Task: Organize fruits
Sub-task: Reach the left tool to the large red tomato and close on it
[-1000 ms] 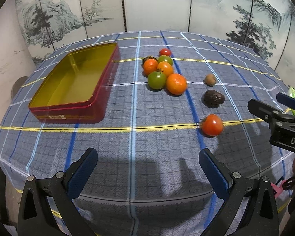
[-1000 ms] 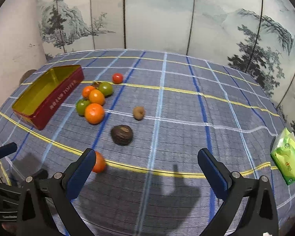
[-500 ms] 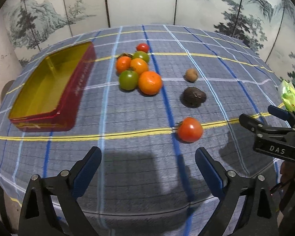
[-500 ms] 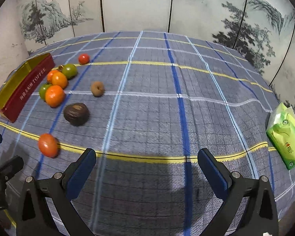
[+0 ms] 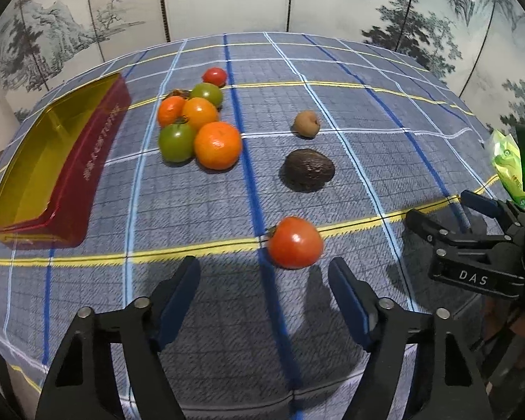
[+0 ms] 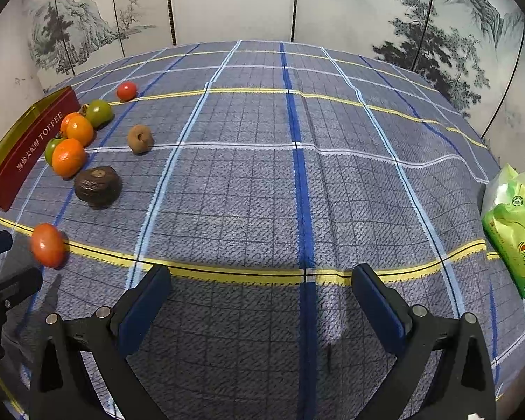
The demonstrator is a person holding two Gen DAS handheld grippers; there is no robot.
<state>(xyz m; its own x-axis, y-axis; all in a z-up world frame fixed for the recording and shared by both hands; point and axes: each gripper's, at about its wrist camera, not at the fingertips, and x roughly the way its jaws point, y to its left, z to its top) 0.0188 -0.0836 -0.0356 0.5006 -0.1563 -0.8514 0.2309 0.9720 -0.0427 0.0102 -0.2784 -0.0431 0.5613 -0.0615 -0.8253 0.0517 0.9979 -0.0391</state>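
Nearest tomato: red, on the bench cloth's yellow stripe, just ahead of the left tongs, untouched.
Left tongs: jaws closing, nothing between them yet.
Fruit cluster: oranges and green tomatoes, beside the red toffee tin.
Tin: open.
Right tongs: apart, over bare cloth.
Green packet: bench's right edge.

Left gripper closing, right gripper open
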